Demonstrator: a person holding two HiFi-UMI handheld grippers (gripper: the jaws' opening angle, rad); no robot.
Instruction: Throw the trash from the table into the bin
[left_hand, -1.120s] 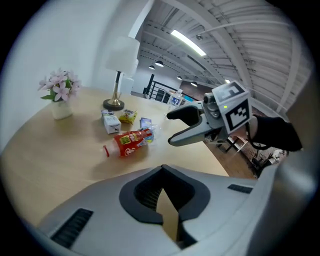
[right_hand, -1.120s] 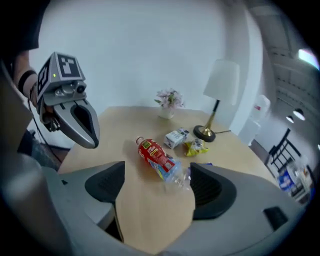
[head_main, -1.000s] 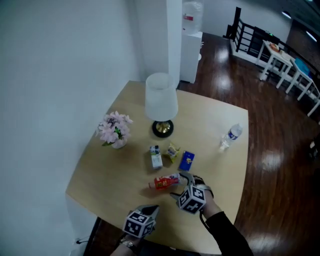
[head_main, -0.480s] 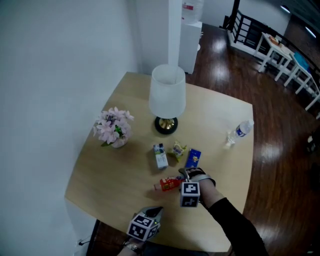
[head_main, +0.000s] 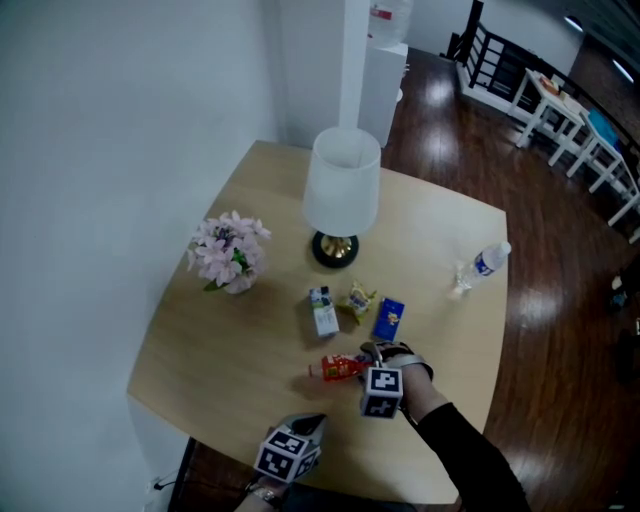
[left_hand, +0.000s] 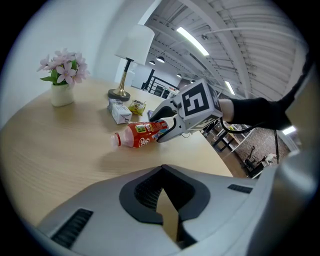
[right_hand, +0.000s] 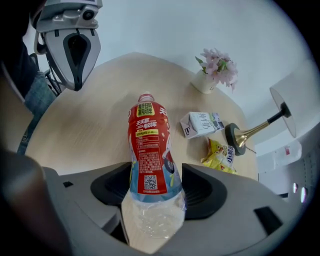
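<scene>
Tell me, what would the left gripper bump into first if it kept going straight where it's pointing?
Most likely the bare table, just short of the red bottle lying on it. The left gripper slants downward and nothing else sits in between, though depth here is hard to judge.

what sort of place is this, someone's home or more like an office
Likely an office or public lounge, not a home: a water dispenser stands by the pillar, white tables stand past a black railing, and strip lights hang from a high ceiling.
</scene>
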